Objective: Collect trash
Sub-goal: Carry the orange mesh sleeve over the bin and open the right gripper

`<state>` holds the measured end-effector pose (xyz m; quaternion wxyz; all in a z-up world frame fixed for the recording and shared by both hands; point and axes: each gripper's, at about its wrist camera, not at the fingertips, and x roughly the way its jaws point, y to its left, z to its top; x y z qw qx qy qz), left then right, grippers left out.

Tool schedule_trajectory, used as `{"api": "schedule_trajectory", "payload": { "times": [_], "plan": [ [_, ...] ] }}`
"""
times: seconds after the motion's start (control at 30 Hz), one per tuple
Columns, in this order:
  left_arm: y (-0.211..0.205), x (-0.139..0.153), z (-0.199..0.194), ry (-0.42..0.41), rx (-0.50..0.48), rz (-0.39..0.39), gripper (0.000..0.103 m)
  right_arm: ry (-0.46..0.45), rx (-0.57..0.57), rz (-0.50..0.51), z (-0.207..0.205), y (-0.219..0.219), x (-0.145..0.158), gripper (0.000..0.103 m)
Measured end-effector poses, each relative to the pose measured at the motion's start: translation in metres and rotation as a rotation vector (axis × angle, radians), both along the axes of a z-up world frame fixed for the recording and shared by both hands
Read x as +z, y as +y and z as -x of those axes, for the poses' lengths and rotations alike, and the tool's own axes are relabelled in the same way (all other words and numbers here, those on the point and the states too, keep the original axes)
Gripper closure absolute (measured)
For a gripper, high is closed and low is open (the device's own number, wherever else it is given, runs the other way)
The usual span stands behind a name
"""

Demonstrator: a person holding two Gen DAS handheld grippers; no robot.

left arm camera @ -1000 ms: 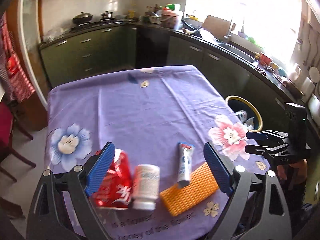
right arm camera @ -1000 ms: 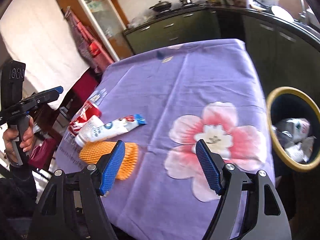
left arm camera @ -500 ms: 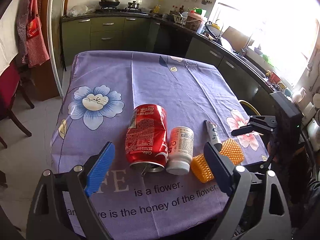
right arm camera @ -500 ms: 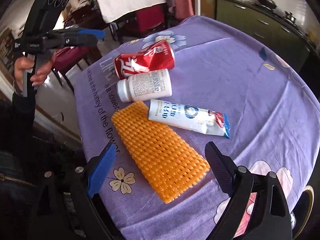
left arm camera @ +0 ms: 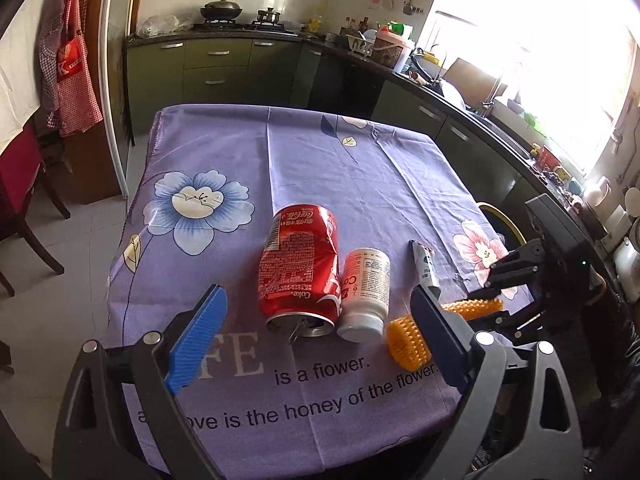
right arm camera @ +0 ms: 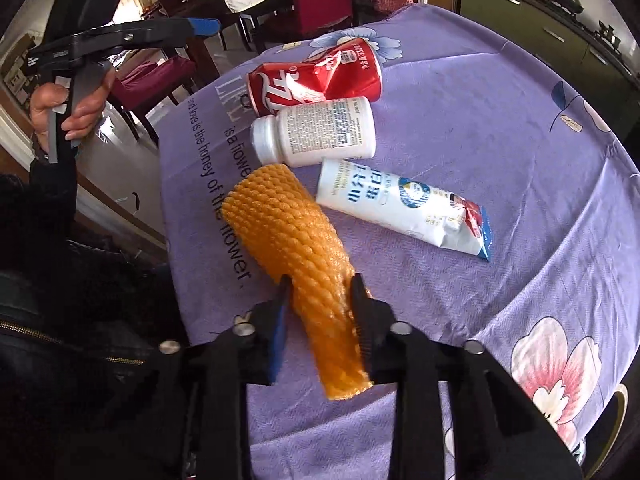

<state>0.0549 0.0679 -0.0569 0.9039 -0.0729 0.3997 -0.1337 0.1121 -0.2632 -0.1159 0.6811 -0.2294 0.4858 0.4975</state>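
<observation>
The orange foam net (right arm camera: 296, 248) lies near the front edge of the tabletop (right arm camera: 460, 128), and the right hand-held gripper (right arm camera: 320, 304) has just been closing on its near end: the jaws now squeeze the mesh between them, so that end bunches up while the far end flares toward the other litter. I judge the grasp made but the lift not yet begun, since most of the net looks to rest on the purple cloth.

Just beside the net's far end is the white pill bottle (right arm camera: 316, 132), on its side, touching the dented red cola can (right arm camera: 316, 76) behind it. The white snack pouch (right arm camera: 404, 208) lies close to the net and bottle, its torn end pointing toward the table's middle.

The left hand-held gripper (left arm camera: 316, 336) hovers above the can and bottle with its blue pads spread wide and nothing between them.

Beyond the table's right edge a yellow-rimmed bin (left arm camera: 498, 218) stands on the floor; its contents cannot be seen here.

So four pieces are left on the table. One is gripped, three untouched. What remains, by my reading, is carrying the net to the bin, then fetching the can, bottle and pouch in turn
</observation>
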Motion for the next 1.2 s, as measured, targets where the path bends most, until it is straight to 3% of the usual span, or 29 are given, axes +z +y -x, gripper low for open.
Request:
{"api": "schedule_trajectory", "payload": {
  "times": [0.2, 0.4, 0.5, 0.6, 0.7, 0.8, 0.9, 1.03, 1.1, 1.13, 1.2],
  "plan": [
    [0.002, -0.003, 0.001, 0.007, 0.004, 0.009, 0.015, 0.011, 0.035, -0.055, 0.044, -0.001, 0.006, 0.089],
    [-0.006, -0.001, 0.004, 0.000, -0.018, -0.015, 0.014, 0.016, -0.044, -0.223, 0.066, -0.026, 0.040, 0.089],
    [-0.012, -0.001, 0.005, -0.003, -0.034, -0.027, 0.014, -0.069, -0.229, -0.220, 0.051, -0.064, 0.060, 0.089],
    [-0.019, -0.003, 0.005, 0.000, -0.054, -0.032, 0.014, -0.134, -0.497, -0.167, 0.016, -0.124, 0.069, 0.089],
    [-0.026, -0.005, 0.003, 0.007, -0.069, -0.041, 0.014, -0.195, -0.810, -0.038, -0.023, -0.199, 0.064, 0.087],
    [-0.032, -0.006, 0.001, 0.015, -0.079, -0.052, 0.013, -0.178, -1.048, 0.105, -0.058, -0.263, 0.043, 0.087],
    [-0.036, -0.006, 0.000, 0.017, -0.087, -0.060, 0.013, -0.107, -1.178, 0.148, -0.081, -0.307, 0.020, 0.087],
    [-0.041, -0.006, -0.003, 0.026, -0.091, -0.073, 0.011, -0.069, -1.267, 0.141, -0.103, -0.335, -0.003, 0.082],
    [-0.043, -0.006, -0.004, 0.032, -0.095, -0.078, 0.011, -0.071, -1.299, 0.137, -0.109, -0.343, -0.011, 0.067],
    [-0.044, -0.007, -0.005, 0.034, -0.098, -0.083, 0.011, -0.064, -1.317, 0.140, -0.113, -0.347, -0.015, 0.048],
    [-0.049, -0.007, -0.005, 0.036, -0.109, -0.095, 0.011, -0.074, -1.358, 0.148, -0.116, -0.358, -0.016, 0.042]
  ]
}}
